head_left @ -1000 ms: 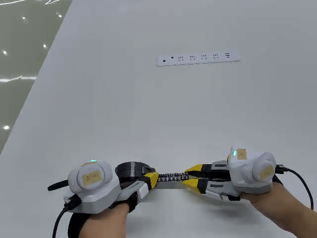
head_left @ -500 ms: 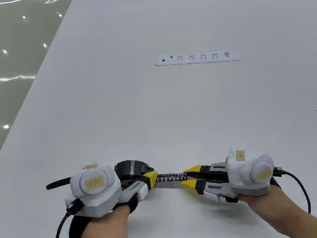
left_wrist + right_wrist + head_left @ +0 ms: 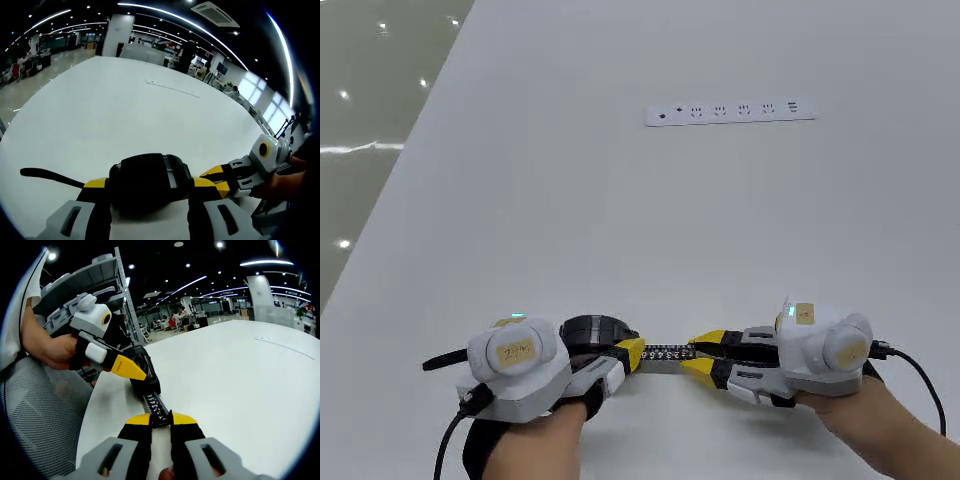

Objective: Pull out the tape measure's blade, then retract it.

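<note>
The black tape measure case (image 3: 592, 334) sits low on the white table, and my left gripper (image 3: 625, 355) is shut on it; in the left gripper view the case (image 3: 149, 183) fills the space between the yellow-tipped jaws. A short length of blade (image 3: 668, 355) with printed numbers runs right from the case to my right gripper (image 3: 700, 353), which is shut on the blade's end. In the right gripper view the blade (image 3: 156, 409) leads from the jaws to the case (image 3: 143, 368) held by the left gripper (image 3: 131, 371).
A white power strip (image 3: 731, 110) lies farther back on the table (image 3: 620, 200). The table's left edge (image 3: 390, 190) drops to a glossy floor. Cables trail from both grippers toward the person's hands. A mesh chair back (image 3: 45, 415) appears in the right gripper view.
The visible blade between the grippers has shortened slightly as the right gripper moved a little toward the case. The head camera has shifted, so the power strip sits a bit more to the right.
</note>
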`<state>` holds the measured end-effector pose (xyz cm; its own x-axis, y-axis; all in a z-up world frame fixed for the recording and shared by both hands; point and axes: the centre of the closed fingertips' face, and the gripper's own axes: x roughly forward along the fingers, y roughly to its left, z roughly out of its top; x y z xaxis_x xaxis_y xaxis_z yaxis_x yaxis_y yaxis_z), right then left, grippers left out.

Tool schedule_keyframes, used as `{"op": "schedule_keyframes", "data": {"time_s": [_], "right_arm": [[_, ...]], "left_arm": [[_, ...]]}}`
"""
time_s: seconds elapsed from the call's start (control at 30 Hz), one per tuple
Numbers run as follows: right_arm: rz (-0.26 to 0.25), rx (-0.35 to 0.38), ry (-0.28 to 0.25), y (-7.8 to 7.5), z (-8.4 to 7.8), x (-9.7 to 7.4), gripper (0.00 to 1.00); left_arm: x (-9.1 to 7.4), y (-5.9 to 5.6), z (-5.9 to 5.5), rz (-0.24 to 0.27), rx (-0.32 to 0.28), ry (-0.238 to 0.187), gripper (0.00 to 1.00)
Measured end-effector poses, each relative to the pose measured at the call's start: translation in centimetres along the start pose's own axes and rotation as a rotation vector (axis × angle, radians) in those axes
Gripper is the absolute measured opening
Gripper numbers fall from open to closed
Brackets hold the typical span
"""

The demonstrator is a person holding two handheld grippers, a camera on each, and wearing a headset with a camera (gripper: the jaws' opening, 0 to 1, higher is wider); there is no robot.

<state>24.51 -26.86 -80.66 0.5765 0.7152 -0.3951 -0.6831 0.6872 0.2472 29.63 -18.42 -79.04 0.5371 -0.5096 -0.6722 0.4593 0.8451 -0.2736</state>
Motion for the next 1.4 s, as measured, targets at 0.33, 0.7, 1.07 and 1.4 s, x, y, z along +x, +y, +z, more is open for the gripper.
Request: {"op": "schedule_keyframes", "data": {"time_s": [0.33,0.7,1.07,1.4], "right_arm": [[0.022,0.007,0.0,0.2,-0.2,0.4,0.11],[0.022,0.007,-0.004,0.4,-0.2,0.8,0.1],[0.027,0.0,0.002,0.6,0.0,1.3,0.1],[0.041,-0.008,0.007,1.0,0.2,2.2,0.1]], "left_arm": [[0.0,-0.1,-0.2,-0.009,0.003,0.009,0.58],[0.0,-0.2,-0.3,-0.016,0.006,0.008,0.58],[0.0,-0.2,-0.3,-0.02,0.02,0.011,0.59],[0.0,-0.1,-0.3,-0.023,0.019,0.011,0.59]]}}
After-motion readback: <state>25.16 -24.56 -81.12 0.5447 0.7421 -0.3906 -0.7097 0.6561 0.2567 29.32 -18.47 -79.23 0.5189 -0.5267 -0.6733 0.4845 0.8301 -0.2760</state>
